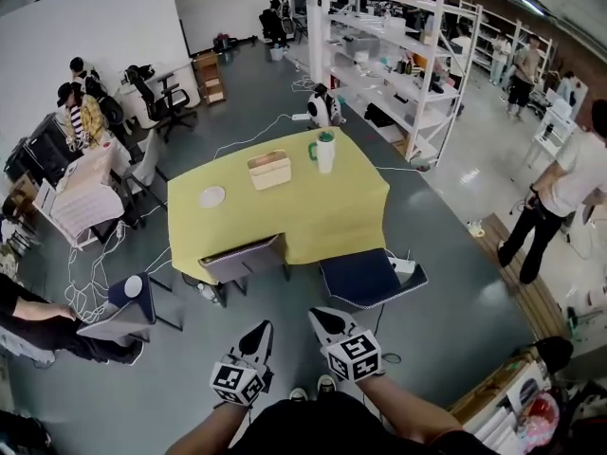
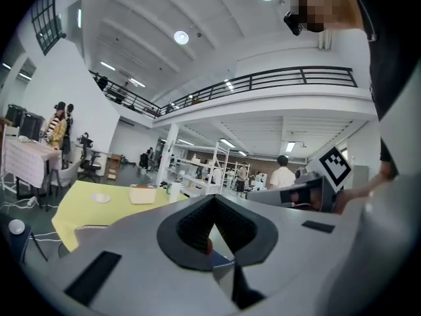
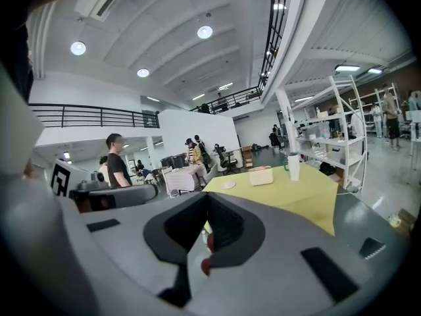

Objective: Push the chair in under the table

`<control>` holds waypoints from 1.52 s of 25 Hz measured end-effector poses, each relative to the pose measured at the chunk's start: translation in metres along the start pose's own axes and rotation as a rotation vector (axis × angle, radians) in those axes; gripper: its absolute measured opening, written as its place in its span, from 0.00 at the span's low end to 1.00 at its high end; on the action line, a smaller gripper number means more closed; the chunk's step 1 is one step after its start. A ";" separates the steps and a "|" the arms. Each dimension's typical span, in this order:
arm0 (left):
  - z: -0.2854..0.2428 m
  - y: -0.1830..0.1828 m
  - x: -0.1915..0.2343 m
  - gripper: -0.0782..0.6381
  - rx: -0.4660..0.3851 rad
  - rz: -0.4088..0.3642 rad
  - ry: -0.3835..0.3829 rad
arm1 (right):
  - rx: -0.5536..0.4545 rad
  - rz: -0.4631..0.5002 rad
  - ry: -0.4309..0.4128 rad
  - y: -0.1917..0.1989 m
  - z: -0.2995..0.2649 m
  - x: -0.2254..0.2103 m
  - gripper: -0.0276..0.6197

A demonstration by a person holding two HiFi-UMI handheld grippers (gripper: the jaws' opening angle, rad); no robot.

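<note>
A table under a yellow cloth [image 1: 285, 211] stands mid-room. A grey-backed chair [image 1: 245, 257] is tucked at its front left corner. A second chair with a dark blue seat [image 1: 365, 278] stands out from the table's front right edge. My left gripper [image 1: 260, 330] and right gripper [image 1: 321, 317] are side by side, shut and empty, a short way in front of both chairs and touching neither. In the left gripper view the left gripper [image 2: 212, 234] points at the table [image 2: 99, 206]. The right gripper [image 3: 206, 234] faces the table [image 3: 289, 189] in its own view.
On the table are a white cup [image 1: 325, 151], a box [image 1: 269, 170] and a plate [image 1: 211, 196]. A power strip [image 1: 404, 265] and cables lie on the floor by the blue chair. Another chair [image 1: 133, 301] stands left. White shelving [image 1: 398, 64] stands behind; a person [image 1: 560, 197] stands right.
</note>
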State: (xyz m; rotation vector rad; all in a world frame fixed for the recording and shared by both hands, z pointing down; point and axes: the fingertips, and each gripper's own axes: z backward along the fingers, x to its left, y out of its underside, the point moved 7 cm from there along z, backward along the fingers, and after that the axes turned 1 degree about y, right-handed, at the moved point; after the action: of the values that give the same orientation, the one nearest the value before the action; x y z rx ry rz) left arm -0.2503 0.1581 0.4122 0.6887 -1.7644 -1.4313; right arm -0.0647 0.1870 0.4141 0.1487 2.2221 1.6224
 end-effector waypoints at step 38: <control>-0.111 0.070 -0.282 0.12 0.196 -0.067 1.091 | -0.227 -0.277 1.131 0.114 0.352 -0.006 0.06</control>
State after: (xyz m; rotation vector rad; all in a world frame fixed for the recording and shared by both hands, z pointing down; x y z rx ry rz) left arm 0.0058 0.3334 0.4297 1.3157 -0.9962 -0.6488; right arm 0.0533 0.5371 0.4311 -1.3829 2.5095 2.0210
